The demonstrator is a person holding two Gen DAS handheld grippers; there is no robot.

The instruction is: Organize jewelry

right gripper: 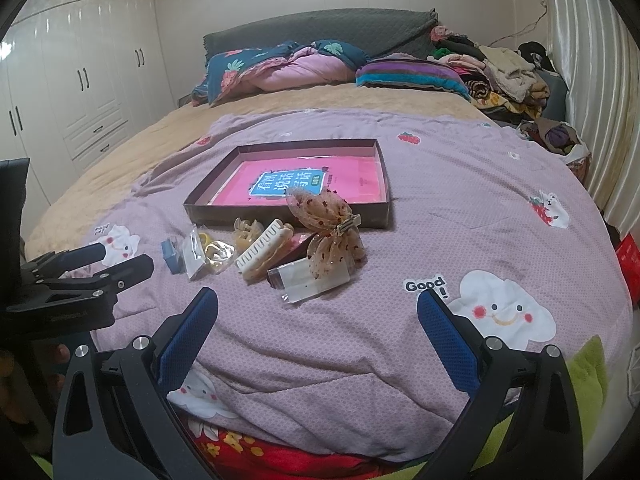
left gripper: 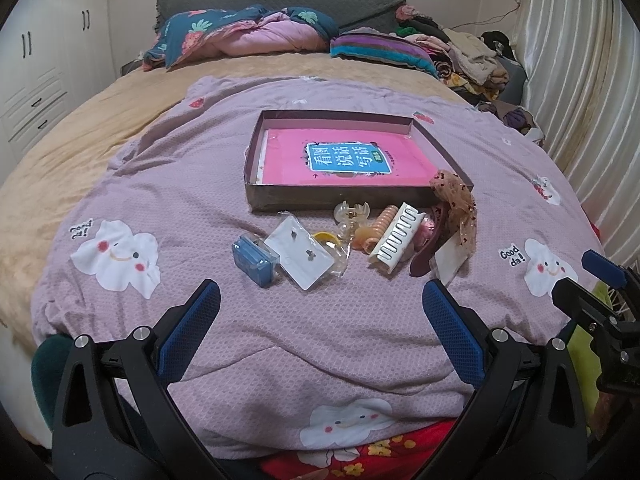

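Bed quilt (left gripper: 200, 184) workspace. Accessory pile (left gripper: 360, 236) lies just before box (left gripper: 256, 160), none inside. Left gripper (left gripper: 320, 316) and right gripper (right gripper: 318, 320) spread wide, empty. Sorting not started.

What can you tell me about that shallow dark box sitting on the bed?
The box is a shallow, open-topped rectangular tray of what looks like dark brown cardboard with pinkish inner walls. It lies flat on the purple quilt, no lid in sight. Inside lies a pink book with a blue title panel, covering most of the bottom. A pile of hair clips lies along its near wall, and a spotted mesh bow rises in front of one near corner.
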